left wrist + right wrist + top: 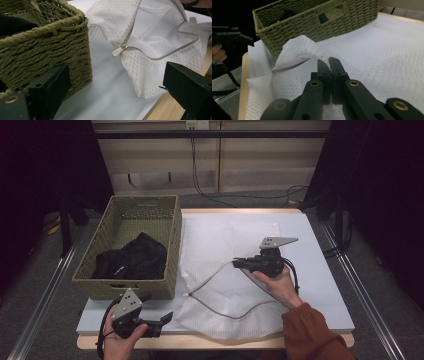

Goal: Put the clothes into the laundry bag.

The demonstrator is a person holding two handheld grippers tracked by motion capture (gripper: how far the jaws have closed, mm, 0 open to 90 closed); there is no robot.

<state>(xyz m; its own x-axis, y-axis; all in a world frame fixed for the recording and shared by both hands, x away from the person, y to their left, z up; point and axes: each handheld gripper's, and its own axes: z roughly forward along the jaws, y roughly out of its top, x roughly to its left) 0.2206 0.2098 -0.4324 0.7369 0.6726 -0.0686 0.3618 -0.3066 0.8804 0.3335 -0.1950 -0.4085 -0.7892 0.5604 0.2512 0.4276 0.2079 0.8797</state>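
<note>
The right gripper (329,62) is nearest, its jaws clamped on a pinch of the white mesh bag (297,50), lifting that edge into a peak. The bag (225,290) lies on the table's (320,270) near half, its zipper open, the zipper pull (117,51) hanging at the opening. The left gripper (157,317) hovers at the table's near left corner, jaws wide apart and holding nothing. The basket (115,220), just left of the bag, holds dark clothing (132,257).

right gripper (239,263) pinching white mesh bag (225,295) edge | left gripper (159,319) near table (320,270) front corner | basket (100,242) holds black garment (132,257)
</note>
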